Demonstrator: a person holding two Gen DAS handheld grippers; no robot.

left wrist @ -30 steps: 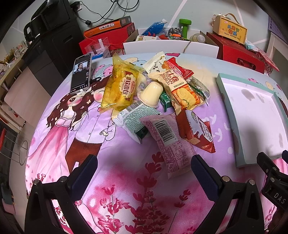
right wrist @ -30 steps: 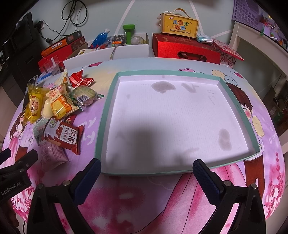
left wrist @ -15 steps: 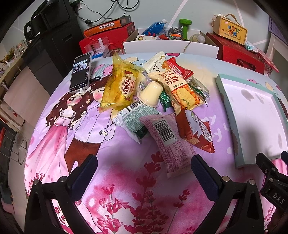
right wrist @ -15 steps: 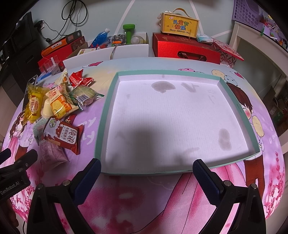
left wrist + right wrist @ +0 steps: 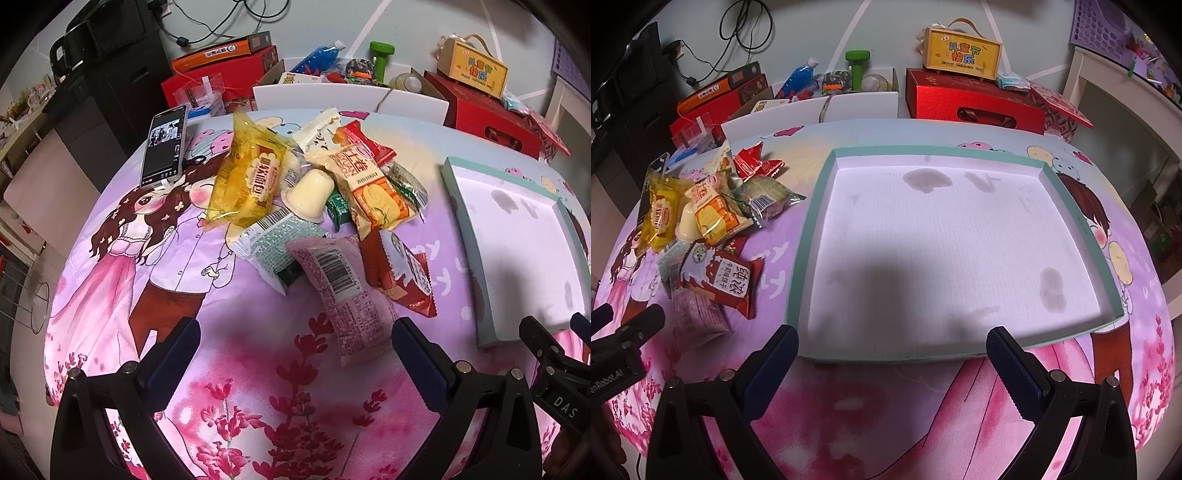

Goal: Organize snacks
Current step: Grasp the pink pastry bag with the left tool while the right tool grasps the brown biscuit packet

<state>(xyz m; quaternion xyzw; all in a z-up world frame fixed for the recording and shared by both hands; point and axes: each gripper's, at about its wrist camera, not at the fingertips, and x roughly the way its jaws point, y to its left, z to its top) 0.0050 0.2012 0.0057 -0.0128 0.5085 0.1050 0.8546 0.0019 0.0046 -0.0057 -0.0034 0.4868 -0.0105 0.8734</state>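
Observation:
A heap of snack packets lies on the cartoon-print tablecloth: a yellow bread bag (image 5: pixel 247 181), a pale jelly cup (image 5: pixel 310 192), an orange cake packet (image 5: pixel 373 188), a red wafer packet (image 5: pixel 402 273) and a pink packet (image 5: pixel 347 291) nearest me. My left gripper (image 5: pixel 295 343) hovers open just in front of the pink packet, holding nothing. A shallow teal-rimmed box (image 5: pixel 809 236) with a white floor lies to the right of the heap and holds nothing. My right gripper (image 5: pixel 892 352) stands open at the box's near edge. The same heap (image 5: pixel 713 229) shows at left in the right wrist view.
A smartphone (image 5: pixel 164 146) lies at the far left of the table. Behind the table stand red gift boxes (image 5: pixel 975 101), a yellow handled box (image 5: pixel 962 51), white cartons (image 5: pixel 321 96), a green item and cables. The table edge curves away on both sides.
The left gripper has crept slightly forward toward the pink packet. The right gripper and the box look the same.

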